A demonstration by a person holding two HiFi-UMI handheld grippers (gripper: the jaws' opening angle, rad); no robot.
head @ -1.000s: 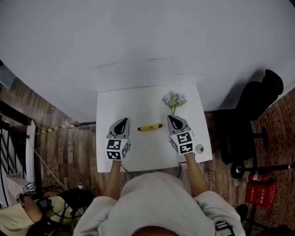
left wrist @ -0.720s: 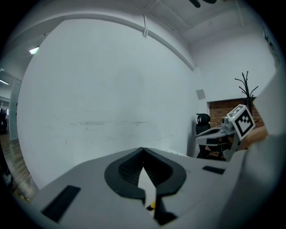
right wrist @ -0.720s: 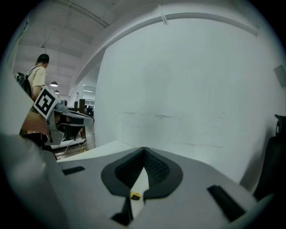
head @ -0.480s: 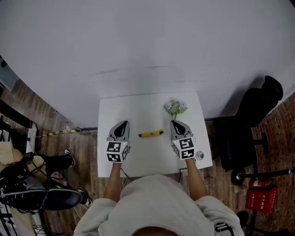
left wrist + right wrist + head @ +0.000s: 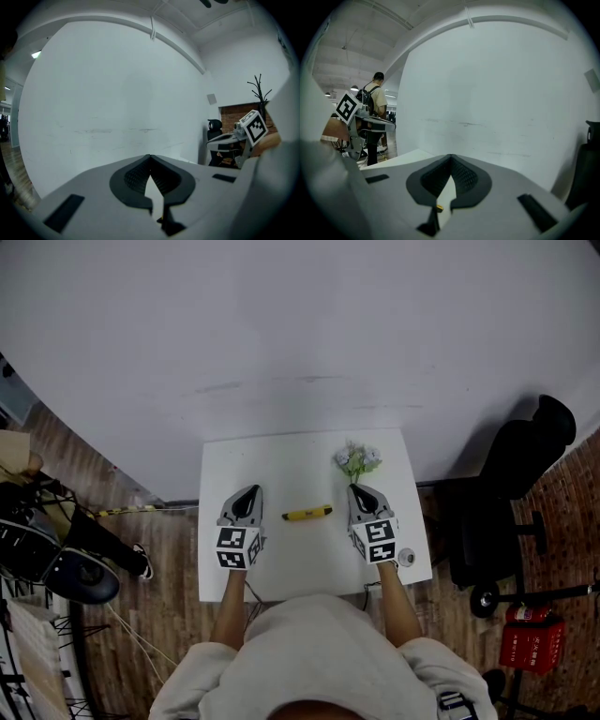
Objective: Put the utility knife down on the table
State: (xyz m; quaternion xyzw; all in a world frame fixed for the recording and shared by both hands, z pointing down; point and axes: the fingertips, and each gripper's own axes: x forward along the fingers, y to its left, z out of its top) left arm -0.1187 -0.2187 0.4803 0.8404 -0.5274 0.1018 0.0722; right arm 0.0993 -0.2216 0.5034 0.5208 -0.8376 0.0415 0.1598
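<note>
A yellow utility knife (image 5: pixel 307 513) lies flat on the white table (image 5: pixel 281 465), midway between my two grippers. To its left, my left gripper (image 5: pixel 251 489) is shut and empty, its tips meeting in the left gripper view (image 5: pixel 150 157). My right gripper (image 5: pixel 355 488) stands to the knife's right, also shut with nothing in it (image 5: pixel 451 157). Neither gripper touches the knife. Both point toward the white wall behind the table.
A small bunch of pale flowers (image 5: pixel 357 460) stands at the table's back right, just ahead of the right gripper. A small round object (image 5: pixel 406 557) sits near the front right edge. A black office chair (image 5: pixel 506 484) and a red box (image 5: pixel 528 638) stand on the floor at the right.
Knife and both grippers keep their places on the table. The head view shifted slightly, and a person with bags moved about on the floor at the left.
</note>
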